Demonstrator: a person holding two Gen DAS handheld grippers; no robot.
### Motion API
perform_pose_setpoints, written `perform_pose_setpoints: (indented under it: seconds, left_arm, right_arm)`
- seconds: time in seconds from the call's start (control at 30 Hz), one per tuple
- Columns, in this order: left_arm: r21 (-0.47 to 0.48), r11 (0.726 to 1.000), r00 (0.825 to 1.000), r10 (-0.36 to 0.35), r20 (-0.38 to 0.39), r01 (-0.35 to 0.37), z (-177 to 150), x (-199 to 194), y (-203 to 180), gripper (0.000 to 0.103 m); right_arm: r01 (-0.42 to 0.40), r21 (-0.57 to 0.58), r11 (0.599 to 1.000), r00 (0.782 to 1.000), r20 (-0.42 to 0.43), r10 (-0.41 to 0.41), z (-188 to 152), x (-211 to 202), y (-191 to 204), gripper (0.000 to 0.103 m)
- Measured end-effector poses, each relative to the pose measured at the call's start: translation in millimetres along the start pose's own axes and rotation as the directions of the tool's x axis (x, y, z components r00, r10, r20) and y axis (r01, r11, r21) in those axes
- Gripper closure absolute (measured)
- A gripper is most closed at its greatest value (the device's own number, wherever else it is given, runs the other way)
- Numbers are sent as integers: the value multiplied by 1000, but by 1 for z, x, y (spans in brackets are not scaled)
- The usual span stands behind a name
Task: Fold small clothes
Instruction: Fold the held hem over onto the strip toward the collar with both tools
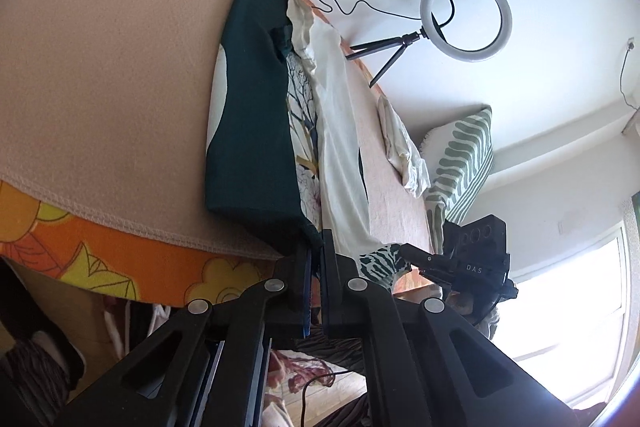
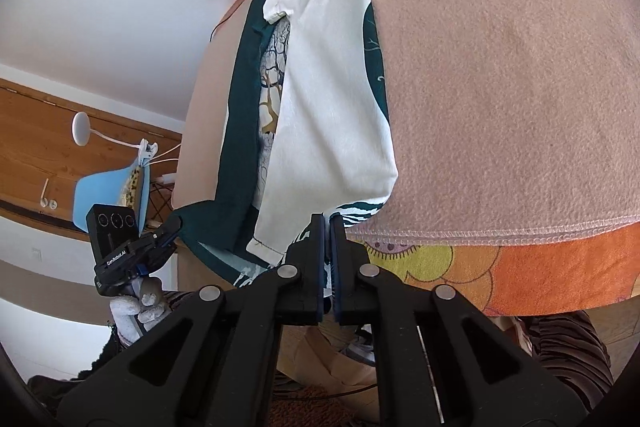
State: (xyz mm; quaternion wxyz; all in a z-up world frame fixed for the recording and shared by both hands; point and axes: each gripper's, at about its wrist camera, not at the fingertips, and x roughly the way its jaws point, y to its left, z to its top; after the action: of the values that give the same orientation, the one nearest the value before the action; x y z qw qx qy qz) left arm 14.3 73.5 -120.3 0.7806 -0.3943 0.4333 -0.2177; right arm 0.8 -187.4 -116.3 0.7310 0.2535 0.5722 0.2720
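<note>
The right gripper (image 2: pixel 327 227) has its black jaws pinched on the lower hem of a garment, dark green and white with a tree print (image 2: pixel 320 99), lying on a pinkish-beige fleece blanket (image 2: pixel 500 87) over an orange floral cloth (image 2: pixel 520 267). Farther left, the left gripper (image 2: pixel 170 227) pinches the garment's dark green corner, gripped by a white-gloved hand (image 2: pixel 136 311).

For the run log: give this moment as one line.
left tool: shut on shirt hem | right tool: shut on shirt hem | shirt: on blanket
</note>
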Motion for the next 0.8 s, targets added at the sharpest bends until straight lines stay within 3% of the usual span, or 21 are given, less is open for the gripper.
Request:
perform_pose_setpoints:
  seconds: [0.27, 0.47, 0.67, 0.8]
  left_arm:
    - [53, 998, 998, 23, 52, -25, 54, 7, -13, 101]
    - [28, 996, 994, 86, 65, -88, 100, 29, 1, 101]
    - [89, 982, 985, 162, 62, -167, 132, 56, 10, 101]
    - [88, 976, 980, 197, 31, -199, 132, 58, 23, 99]
  right_arm:
    - [-21, -17, 1000, 996, 90, 22, 60, -6, 26, 99]
    - [-7, 30, 1000, 994, 110, 3, 111, 19, 22, 99]
    - [31, 125, 992, 998, 52, -38, 142, 63, -2, 99]
    - [100, 145, 984, 995, -32, -97, 148, 83, -19, 99]
